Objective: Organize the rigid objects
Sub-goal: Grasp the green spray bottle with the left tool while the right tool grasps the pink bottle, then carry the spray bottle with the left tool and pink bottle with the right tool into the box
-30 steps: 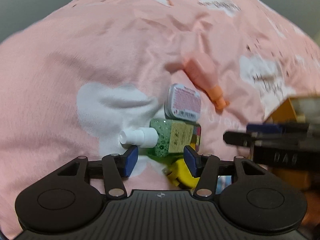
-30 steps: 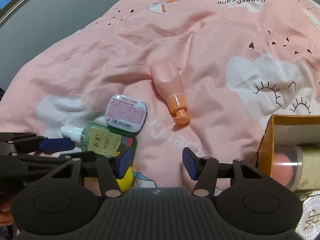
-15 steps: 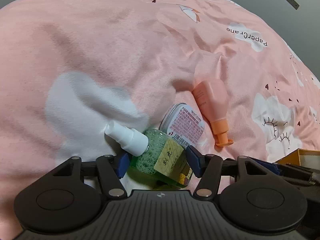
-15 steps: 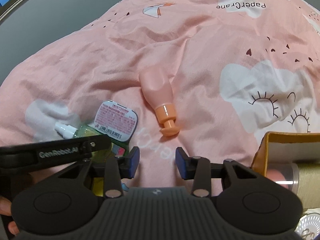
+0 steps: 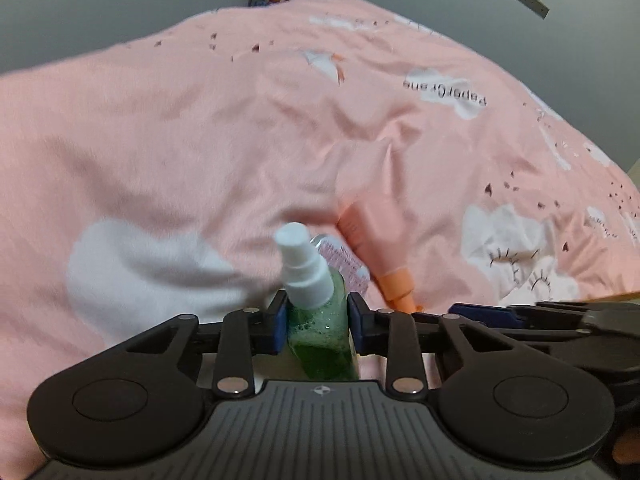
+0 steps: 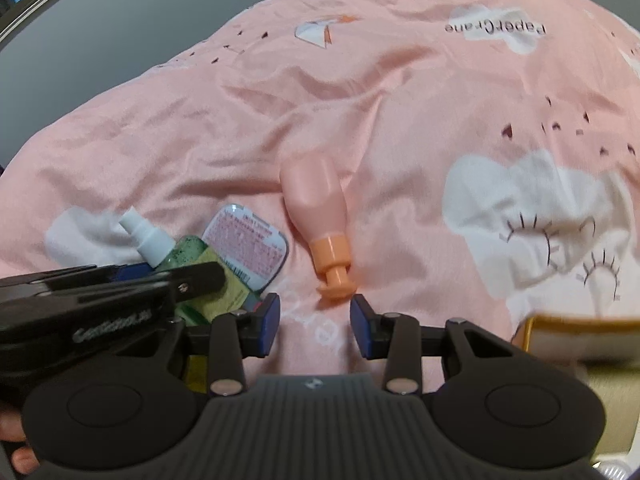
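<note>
Left claw (image 5: 317,326) is closing on the green spray bottle (image 5: 320,332); its blue pads sit against both sides of the bottle's body, white nozzle pointing up and away from the cam. Bottle is tilted and lifted at the near edge of the pink bedspread (image 5: 200,140), just in front of the flat pink-label tin (image 5: 346,260). Right behind the tin lies the peach bottle (image 5: 372,236), on its side w/ orange cap toward the cam.

Right claw (image 6: 315,324) is only narrowly apart, w/ nothing between the pads, only bedspread below. It points at the bedspread's near edge, just short of the peach bottle's cap (image 6: 334,264). In the right cam, the left claw comes in from the left, w/ spray bottle and tin touching or overlapping beside it. A yellow-edged box (image 6: 580,332) sits at the near right edge of the bed; contents too blurred to tell. A bit of a person's hand (image 6: 16,452) shows at lower left.
</note>
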Action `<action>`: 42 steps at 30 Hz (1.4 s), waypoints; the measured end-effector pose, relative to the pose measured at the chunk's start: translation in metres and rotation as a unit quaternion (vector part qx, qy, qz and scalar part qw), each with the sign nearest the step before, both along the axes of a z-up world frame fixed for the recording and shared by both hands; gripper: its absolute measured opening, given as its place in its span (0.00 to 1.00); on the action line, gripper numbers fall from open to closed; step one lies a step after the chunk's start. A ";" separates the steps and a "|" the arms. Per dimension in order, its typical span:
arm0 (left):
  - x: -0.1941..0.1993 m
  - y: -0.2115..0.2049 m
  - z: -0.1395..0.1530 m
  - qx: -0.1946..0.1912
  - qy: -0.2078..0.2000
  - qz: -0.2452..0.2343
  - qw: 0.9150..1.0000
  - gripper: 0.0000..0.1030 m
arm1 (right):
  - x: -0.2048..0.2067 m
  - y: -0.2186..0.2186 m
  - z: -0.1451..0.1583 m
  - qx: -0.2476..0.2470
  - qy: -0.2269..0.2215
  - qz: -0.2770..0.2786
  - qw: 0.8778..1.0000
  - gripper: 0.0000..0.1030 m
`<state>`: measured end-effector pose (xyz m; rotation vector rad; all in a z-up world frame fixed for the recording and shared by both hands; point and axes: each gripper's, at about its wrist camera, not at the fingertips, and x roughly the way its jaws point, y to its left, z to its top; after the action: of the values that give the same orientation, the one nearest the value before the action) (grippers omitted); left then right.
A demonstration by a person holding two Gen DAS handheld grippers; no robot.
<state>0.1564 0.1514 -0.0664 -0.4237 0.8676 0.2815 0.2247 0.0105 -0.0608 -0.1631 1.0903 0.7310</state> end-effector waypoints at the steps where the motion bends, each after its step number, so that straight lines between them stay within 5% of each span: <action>1: 0.000 0.002 0.003 0.004 -0.001 0.002 1.000 0.33 | 0.003 0.002 0.001 0.000 -0.002 0.005 1.000 0.38; 5: 0.003 0.008 0.011 0.032 -0.011 0.004 0.999 0.33 | 0.014 0.012 0.000 -0.006 -0.008 0.023 1.000 0.38; 17: 0.019 0.023 -0.022 -0.013 0.017 0.017 1.000 0.35 | 0.055 0.050 -0.012 -0.017 -0.004 0.034 0.999 0.39; 26: 0.024 0.021 -0.028 -0.006 0.019 0.005 1.000 0.35 | 0.076 0.065 -0.029 -0.024 0.006 0.036 0.999 0.43; 42: -0.002 0.000 0.004 0.031 0.004 -0.017 0.999 0.33 | 0.032 0.041 0.014 -0.003 -0.045 0.035 0.998 0.42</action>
<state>0.1546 0.1512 -0.0628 -0.3513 0.8708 0.2784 0.2563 0.0516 -0.0469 -0.2368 1.0050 0.7756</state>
